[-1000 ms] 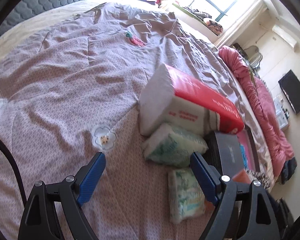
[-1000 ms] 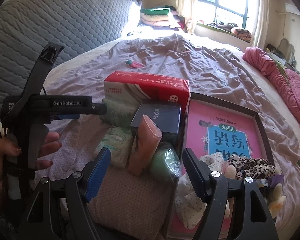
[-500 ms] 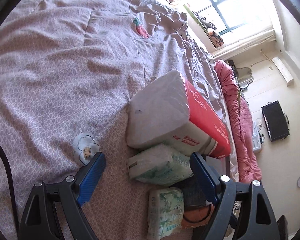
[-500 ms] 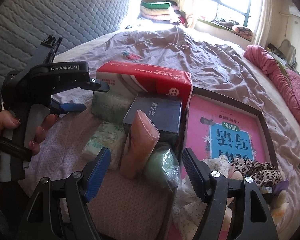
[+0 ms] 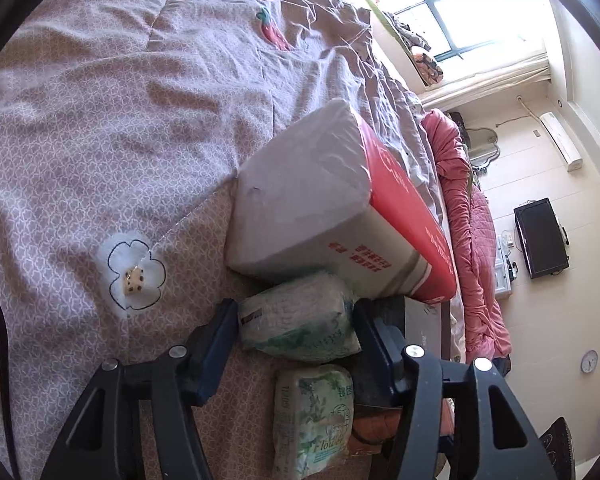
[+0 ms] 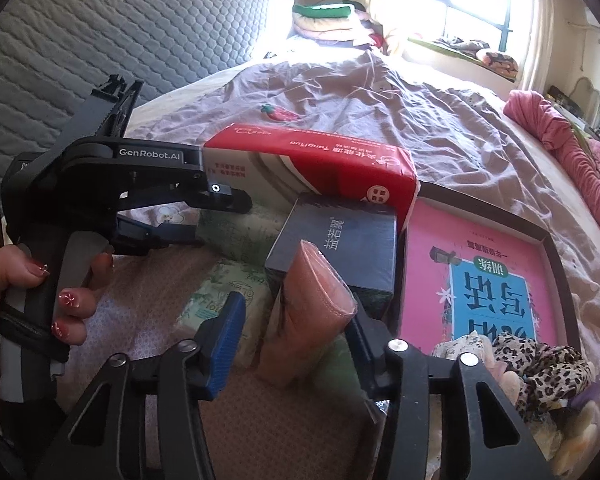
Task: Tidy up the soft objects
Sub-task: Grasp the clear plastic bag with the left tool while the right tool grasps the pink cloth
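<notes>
Left wrist view: left gripper jaws just closing, both pads against green tissue pack on bed, below red tissue brick. Second green pack nearer camera. Nothing lifted; sorting looks barely begun.

Right wrist view: right gripper jaws just closing round pink wrapped pack, left pad not visibly touching. Only here: dark box, pink-lined tray, leopard scrunchie, hand on left gripper.

Green tissue pack below left gripper: lower end cut off by frame edge. Dark box right of its fingers: mostly hidden. Green pouch behind right gripper: largely hidden by pink sleeve. Pad contact on sleeve's left side: cannot tell.
</notes>
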Demonstrator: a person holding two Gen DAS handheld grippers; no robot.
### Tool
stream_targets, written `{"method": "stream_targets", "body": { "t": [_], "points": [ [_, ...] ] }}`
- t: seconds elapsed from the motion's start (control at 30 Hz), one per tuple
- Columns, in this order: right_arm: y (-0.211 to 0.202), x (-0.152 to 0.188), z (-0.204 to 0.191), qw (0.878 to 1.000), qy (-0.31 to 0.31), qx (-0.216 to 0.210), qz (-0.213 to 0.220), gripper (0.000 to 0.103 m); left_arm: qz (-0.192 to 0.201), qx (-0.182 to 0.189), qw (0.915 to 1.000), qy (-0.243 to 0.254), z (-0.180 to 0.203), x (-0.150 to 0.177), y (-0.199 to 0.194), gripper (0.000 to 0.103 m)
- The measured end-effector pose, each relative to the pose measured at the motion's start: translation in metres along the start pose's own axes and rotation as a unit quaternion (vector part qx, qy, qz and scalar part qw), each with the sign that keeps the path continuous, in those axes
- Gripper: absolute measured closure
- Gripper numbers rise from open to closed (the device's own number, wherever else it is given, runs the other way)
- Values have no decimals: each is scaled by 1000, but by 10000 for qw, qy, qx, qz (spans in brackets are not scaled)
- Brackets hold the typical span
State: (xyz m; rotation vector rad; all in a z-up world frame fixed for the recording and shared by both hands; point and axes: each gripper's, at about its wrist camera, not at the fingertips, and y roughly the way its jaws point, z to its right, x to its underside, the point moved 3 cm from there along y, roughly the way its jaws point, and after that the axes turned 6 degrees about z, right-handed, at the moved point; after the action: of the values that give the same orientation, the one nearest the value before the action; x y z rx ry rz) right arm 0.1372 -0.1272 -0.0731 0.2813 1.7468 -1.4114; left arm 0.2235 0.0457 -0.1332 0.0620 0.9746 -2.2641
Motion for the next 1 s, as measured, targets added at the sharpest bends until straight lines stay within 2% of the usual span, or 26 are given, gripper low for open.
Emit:
{"method": "stream_targets", "body": {
  "t": [0.1, 0.17, 0.4, 0.63, 0.73, 1.0],
  "points": [
    [2, 2, 0, 9998, 104, -164, -44, 82, 41, 65, 10000, 23, 1, 2, 0, 52],
    [0, 3, 0, 9996, 140, -233, -2, 87, 120, 92, 9998, 112, 3, 4, -3, 57],
    [-21, -4, 13, 9975, 531, -339, 314, 89, 510, 209, 9976, 421, 24, 10, -33, 58],
    [-44, -8, 21, 9949, 735, -400, 560, 89, 824, -148, 9902, 1122, 54, 26, -71, 58],
    [-58, -10, 27, 9931, 856, -399, 697, 89, 907, -239, 9867, 1327, 67, 34, -84, 58],
    [-101, -13, 51, 9866, 1164, -264, 1110, 89, 956, -201, 9809, 1681, 103, 63, -107, 58]
  ]
}}
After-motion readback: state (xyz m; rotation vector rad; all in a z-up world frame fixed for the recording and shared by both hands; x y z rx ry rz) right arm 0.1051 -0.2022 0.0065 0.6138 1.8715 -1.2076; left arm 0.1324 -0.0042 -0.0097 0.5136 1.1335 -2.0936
